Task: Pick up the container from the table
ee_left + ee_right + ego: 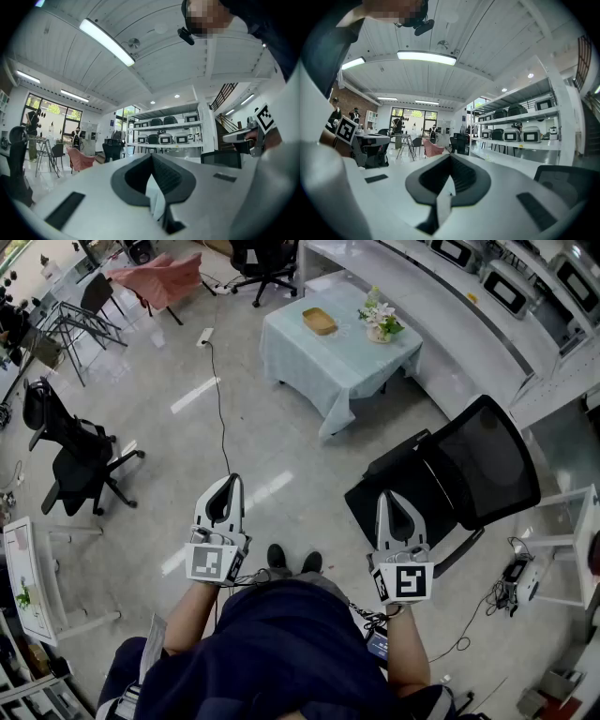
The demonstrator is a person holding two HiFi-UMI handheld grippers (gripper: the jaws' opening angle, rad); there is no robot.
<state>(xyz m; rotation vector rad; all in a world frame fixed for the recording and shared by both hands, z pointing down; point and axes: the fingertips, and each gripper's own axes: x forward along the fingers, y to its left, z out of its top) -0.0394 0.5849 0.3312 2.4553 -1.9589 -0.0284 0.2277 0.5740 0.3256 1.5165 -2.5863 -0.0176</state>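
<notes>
In the head view a light wooden container (319, 321) lies on a small table with a pale blue cloth (328, 367), far ahead across the floor. A vase of white flowers (380, 322) stands beside it on the table. I hold both grippers close to my body and level, far from the table. The left gripper (228, 480) has its jaws together and holds nothing. So does the right gripper (387, 493). In the left gripper view the left gripper (152, 155) is shut and points into the room, and the right gripper (451, 157) looks the same in its own view.
A black office chair (455, 474) stands just right of my right gripper. Another black chair (70, 460) is at the left, and a cable (220, 409) runs across the floor. White counters (487, 324) line the right side, and shelves with appliances (164, 136) show ahead.
</notes>
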